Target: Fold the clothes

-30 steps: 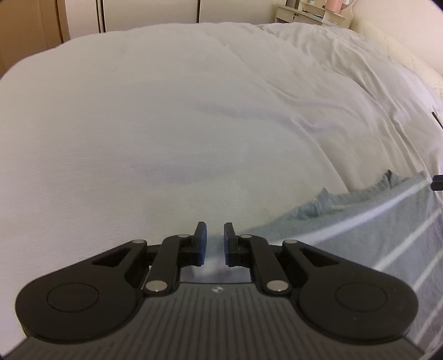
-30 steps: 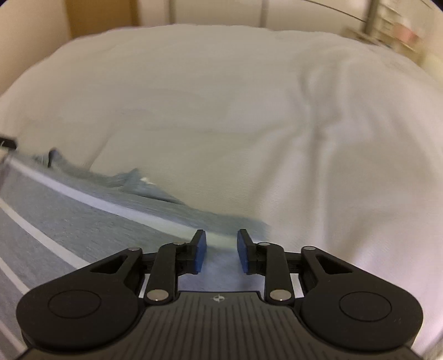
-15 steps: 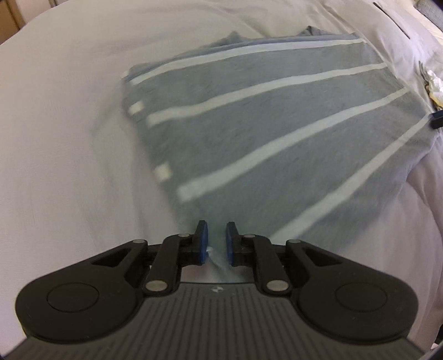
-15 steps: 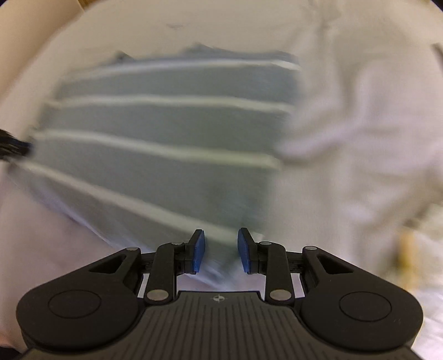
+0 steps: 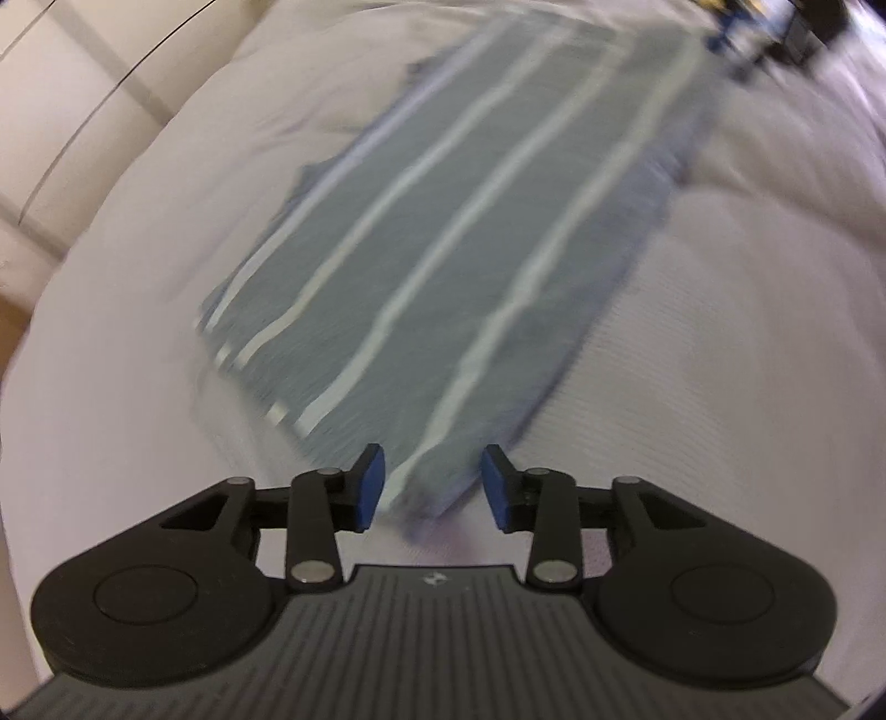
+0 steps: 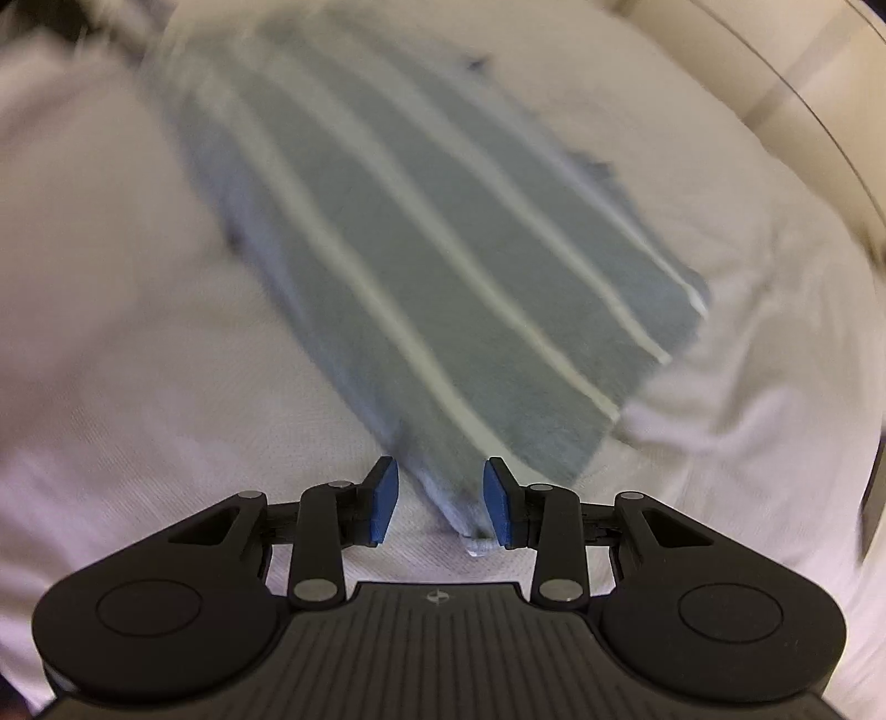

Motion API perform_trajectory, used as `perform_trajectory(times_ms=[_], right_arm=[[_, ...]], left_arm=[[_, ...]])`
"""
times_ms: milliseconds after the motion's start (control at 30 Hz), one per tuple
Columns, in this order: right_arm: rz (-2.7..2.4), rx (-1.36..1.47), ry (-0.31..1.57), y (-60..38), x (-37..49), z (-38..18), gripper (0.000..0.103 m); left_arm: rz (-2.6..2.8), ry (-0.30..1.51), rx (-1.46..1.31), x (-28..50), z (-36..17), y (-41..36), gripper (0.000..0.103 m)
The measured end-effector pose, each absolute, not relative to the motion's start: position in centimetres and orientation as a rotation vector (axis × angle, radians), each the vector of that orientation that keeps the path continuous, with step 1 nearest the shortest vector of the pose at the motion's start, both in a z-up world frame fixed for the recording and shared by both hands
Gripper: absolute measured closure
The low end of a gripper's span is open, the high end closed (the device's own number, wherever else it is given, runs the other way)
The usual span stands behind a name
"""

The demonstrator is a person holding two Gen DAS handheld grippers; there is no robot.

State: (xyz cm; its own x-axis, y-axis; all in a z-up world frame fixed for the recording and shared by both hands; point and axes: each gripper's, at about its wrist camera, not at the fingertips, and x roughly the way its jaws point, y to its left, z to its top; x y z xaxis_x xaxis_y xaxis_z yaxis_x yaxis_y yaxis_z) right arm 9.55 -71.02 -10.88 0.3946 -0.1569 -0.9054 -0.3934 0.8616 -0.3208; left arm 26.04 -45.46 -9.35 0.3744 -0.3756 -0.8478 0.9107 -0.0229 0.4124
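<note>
A grey garment with white stripes [image 5: 459,238] lies folded flat on the white bed, blurred by motion. Its near corner lies between the fingers of my left gripper [image 5: 432,487], whose jaws are opening; the blue pads [image 5: 371,487] stand clear of the cloth. In the right wrist view the same garment [image 6: 443,232] stretches away from my right gripper [image 6: 440,501]. That gripper is open, with another corner of the cloth lying between its pads, close to the right pad [image 6: 495,501] but not pinched.
White bedding [image 5: 720,387] spreads around the garment on all sides. A cream padded panel [image 5: 72,111] borders the bed, also seen in the right wrist view as a cream panel [image 6: 803,72]. Dark blurred objects [image 5: 775,27] sit past the garment's far end.
Both grippers swept sideways and rolled, so the garment now runs lengthwise away from each. The left jaws have widened from nearly shut. The right jaws kept the same gap.
</note>
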Motion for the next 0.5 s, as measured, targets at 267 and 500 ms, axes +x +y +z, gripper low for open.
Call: perform_trajectory(times_ms=[267,500], right_arm=[[0.151,-0.718,1.202,-72.3,8.2,-13.0,0.103],[0.075,-0.676,1.237,-74.1,6.8,-11.8,0.103]], left_arm=[[-1.043,0.392,1.480,25.2,-13.8,-45.6,0.100],[-1.015,0.409,1.458,26.3,-13.1,-43.6,0.100]])
